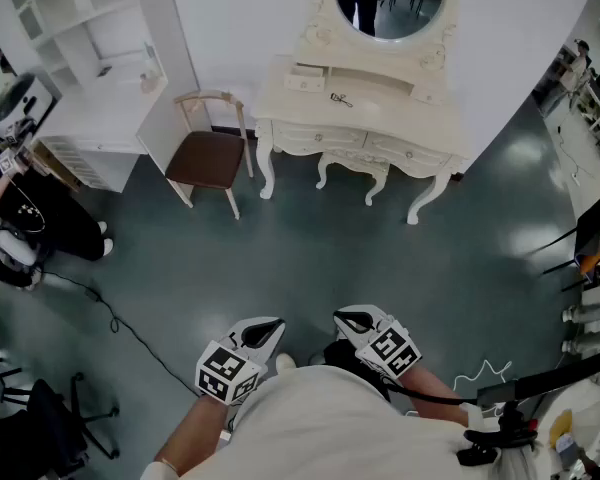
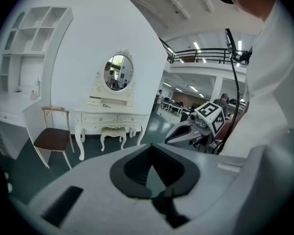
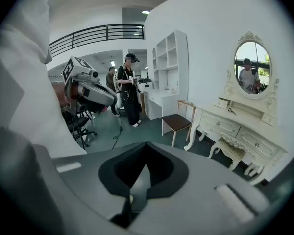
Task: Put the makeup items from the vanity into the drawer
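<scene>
Step in hand: approach, nothing picked yet. You stand well apart from the vanity [image 1: 380,96], with open floor between you and it. You hold both grippers close to your body.

Left gripper [image 1: 268,328]: jaws pressed together, nothing between them. Right gripper [image 1: 348,320]: same, tips meeting, empty.

Task things: a small dark item [image 1: 340,99] lies on the vanity top, left of centre and below the mirror [image 1: 390,3]. A small box [image 1: 305,76] sits just behind it to the left. Too small to say what either one is.

Dark item: the long axis runs roughly along the vanity's front edge, slightly slanted. You can't tell which end is which from here.

The drawers [image 1: 325,138] look shut, both of them.

Next, by my read: walk up to the vanity and spread one gripper's jaws. Pull a drawer out first, or you'll have nowhere to drop things. Then take the dark item across its short side. Mind the chair [image 1: 208,156] left of the vanity and the stool [image 1: 352,170] under it.
</scene>
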`<state>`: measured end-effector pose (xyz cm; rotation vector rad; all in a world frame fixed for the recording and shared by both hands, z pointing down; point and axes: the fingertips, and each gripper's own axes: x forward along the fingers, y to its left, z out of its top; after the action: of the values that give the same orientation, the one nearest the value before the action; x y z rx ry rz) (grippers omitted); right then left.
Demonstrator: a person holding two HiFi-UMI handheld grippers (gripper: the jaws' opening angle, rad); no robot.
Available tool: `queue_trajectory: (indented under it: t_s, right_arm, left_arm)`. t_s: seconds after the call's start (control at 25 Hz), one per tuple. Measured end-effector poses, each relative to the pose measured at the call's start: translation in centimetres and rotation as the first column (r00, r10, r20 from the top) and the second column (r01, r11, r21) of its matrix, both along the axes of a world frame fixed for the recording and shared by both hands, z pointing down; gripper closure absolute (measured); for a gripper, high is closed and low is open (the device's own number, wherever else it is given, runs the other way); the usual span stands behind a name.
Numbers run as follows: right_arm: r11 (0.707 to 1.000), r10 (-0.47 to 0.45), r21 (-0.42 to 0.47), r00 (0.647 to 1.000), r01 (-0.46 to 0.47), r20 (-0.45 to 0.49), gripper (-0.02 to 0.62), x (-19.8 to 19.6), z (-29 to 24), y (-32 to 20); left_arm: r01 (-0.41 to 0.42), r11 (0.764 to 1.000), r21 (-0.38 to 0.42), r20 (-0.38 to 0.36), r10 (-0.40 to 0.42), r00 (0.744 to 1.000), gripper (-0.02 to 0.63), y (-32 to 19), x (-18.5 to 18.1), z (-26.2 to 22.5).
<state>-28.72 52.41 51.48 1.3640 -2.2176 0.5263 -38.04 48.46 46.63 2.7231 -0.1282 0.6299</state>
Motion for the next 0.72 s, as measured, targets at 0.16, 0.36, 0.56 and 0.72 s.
queue_trajectory:
  t_s: [0.16,0.36,0.56,0.72]
  right_arm:
    - [1.0,0.024,-0.001,1.0,-0.024,0.014,0.595,-0.6,-0.1,0.4]
    - [0.997,0.075,0.007,0.997,-0.075,0.003,0.595,1.5,-0.7,0.7]
    - [0.994,0.103,0.02,0.995,-0.103,0.015,0.595,4.5,-0.8,-0.4]
    - [0.995,0.101,0.025,0.995,-0.101,0.022,0.595,8.2,-1.0,-2.0]
  left_arm:
    - [-0.024,1.0,-0.001,0.007,0.024,1.0,0.604,0.1,-0.5,0.7]
    - [-0.071,0.997,0.014,-0.014,0.071,0.997,0.604,0.8,2.0,-0.4]
    - [-0.097,0.995,0.036,-0.019,0.098,0.995,0.604,0.0,5.8,-1.1]
    - [-0.096,0.995,0.037,-0.003,0.096,0.995,0.604,-1.5,9.2,-1.3]
